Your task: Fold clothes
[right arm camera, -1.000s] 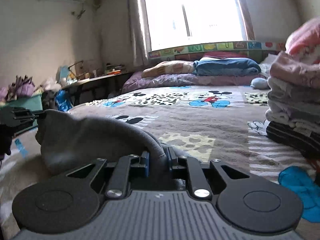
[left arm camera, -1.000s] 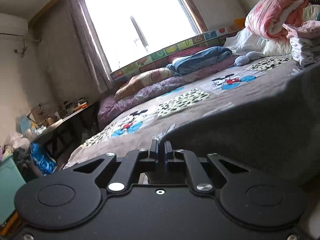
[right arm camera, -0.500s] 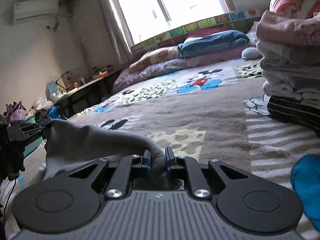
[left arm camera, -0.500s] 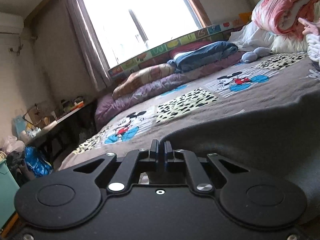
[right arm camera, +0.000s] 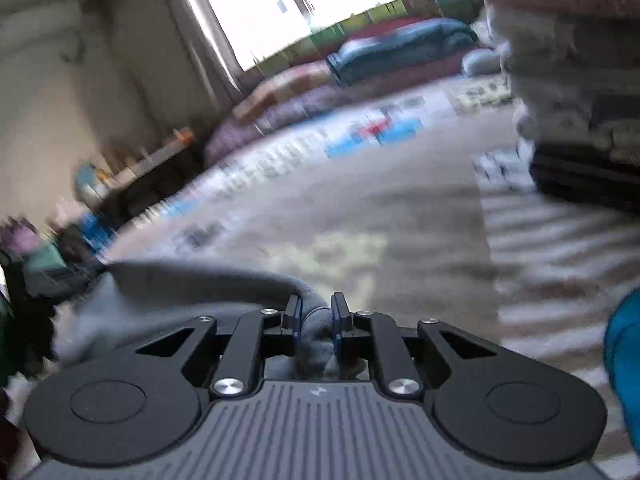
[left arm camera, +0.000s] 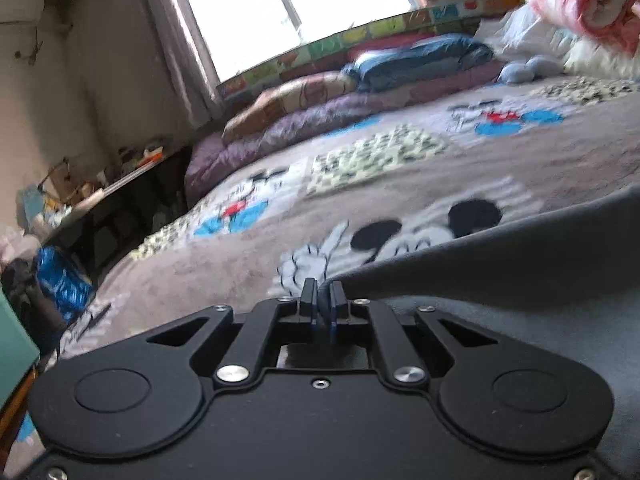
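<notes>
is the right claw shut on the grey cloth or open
Shut on it: the right claw has a bunched fold of the grey fabric garment pinched between its fingers.

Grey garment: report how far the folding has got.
Done: a stack of folded clothes sits on the bed. In hand: the left hand-held gripper and right hand-held gripper each pinch an edge of the grey garment, stretched between them above the blanket. Left: folding it and adding it to the stack.
</notes>
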Demonstrator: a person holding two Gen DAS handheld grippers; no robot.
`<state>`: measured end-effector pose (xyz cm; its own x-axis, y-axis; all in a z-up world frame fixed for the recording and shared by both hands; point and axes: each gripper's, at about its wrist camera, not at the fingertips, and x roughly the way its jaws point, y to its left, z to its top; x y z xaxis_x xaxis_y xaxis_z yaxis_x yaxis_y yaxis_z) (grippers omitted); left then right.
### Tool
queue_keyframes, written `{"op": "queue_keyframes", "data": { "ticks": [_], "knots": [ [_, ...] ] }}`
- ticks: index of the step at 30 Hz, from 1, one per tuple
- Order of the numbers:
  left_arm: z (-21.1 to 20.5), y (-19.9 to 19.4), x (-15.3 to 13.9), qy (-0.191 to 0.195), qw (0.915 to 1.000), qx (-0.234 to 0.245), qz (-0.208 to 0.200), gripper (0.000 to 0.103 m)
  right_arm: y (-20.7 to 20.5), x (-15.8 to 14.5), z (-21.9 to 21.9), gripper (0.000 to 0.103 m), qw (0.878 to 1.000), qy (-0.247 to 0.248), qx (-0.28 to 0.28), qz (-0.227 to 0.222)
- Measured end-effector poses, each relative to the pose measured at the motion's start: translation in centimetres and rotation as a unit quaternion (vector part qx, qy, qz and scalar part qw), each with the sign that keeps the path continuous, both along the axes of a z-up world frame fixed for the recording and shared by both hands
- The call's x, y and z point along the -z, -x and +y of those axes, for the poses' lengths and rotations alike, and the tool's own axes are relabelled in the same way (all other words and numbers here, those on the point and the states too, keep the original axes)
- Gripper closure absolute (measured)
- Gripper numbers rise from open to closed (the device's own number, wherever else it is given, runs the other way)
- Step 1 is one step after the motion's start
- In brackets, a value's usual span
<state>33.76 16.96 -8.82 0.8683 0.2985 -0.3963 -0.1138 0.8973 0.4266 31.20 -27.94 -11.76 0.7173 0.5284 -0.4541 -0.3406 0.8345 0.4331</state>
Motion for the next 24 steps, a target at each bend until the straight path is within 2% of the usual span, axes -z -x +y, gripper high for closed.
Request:
{"op": "queue_keyframes", "data": {
  "ticks": [2, 4, 5, 6, 8, 11, 12, 13, 15, 17, 18, 20, 21, 22, 24],
  "knots": [
    [-0.4, 0.0, 0.3, -0.029, 0.9995, -0.012, 0.004, 0.086, -0.4, -0.1, 0.1, 0.075, 1.000, 0.005, 0.004, 0.010],
    [0.1, 1.1, -1.6, -0.012, 0.9989, -0.034, -0.030, 0.083, 0.3, -0.6, -0.9, 0.068, 1.000, -0.019, 0.018, -0.004],
    [0.6, 1.8, -2.4, -0.007, 0.9981, -0.043, -0.044, 0.083, 0.7, -1.0, -1.2, 0.067, 0.999, -0.024, 0.026, -0.010],
    [1.2, 2.5, -3.0, -0.002, 0.9975, -0.051, -0.048, 0.083, 1.3, -1.8, -1.2, 0.067, 0.999, -0.011, 0.032, -0.027],
    [3.3, 3.9, -4.2, 0.052, 0.9954, -0.064, -0.049, 0.082, 2.8, -3.5, -0.5, 0.066, 0.997, 0.024, 0.033, -0.070],
    [6.4, 6.0, -5.2, 0.158, 0.9851, -0.056, -0.038, 0.072, 4.6, -5.1, 1.6, 0.066, 0.991, 0.062, -0.005, -0.119],
    [7.0, 6.2, -5.2, 0.185, 0.9812, -0.046, -0.032, 0.064, 5.1, -5.3, 2.4, 0.066, 0.989, 0.070, -0.021, -0.130],
    [7.3, 6.4, -5.0, 0.206, 0.9775, -0.038, -0.024, 0.058, 5.1, -4.9, 3.2, 0.066, 0.989, 0.076, -0.036, -0.125],
    [7.0, 6.1, -4.2, 0.234, 0.9721, -0.016, -0.007, 0.057, 5.0, -3.9, 4.8, 0.066, 0.987, 0.087, -0.066, -0.114],
    [6.4, 5.2, -3.2, 0.251, 0.9678, 0.010, 0.017, 0.053, 4.3, -2.4, 5.3, 0.065, 0.989, 0.092, -0.072, -0.087],
    [5.9, 4.8, -2.7, 0.245, 0.9693, 0.010, 0.022, 0.051, 4.0, -1.7, 5.3, 0.065, 0.991, 0.088, -0.072, -0.076],
    [4.6, 4.0, -1.6, 0.193, 0.9809, 0.003, 0.026, 0.073, 3.5, -1.3, 4.9, 0.065, 0.993, 0.073, -0.070, -0.065],
    [4.2, 3.9, -1.5, 0.176, 0.9841, 0.008, 0.022, 0.081, 3.4, -1.3, 4.6, 0.065, 0.994, 0.065, -0.069, -0.061],
    [3.9, 4.0, -2.1, 0.172, 0.9849, 0.017, 0.003, 0.102, 3.2, -1.2, 4.4, 0.065, 0.994, 0.058, -0.068, -0.058],
    [3.6, 4.6, -4.1, 0.153, 0.9871, 0.016, -0.043, 0.102, 3.1, -1.2, 4.0, 0.065, 0.995, 0.047, -0.067, -0.053]
  ]
}}
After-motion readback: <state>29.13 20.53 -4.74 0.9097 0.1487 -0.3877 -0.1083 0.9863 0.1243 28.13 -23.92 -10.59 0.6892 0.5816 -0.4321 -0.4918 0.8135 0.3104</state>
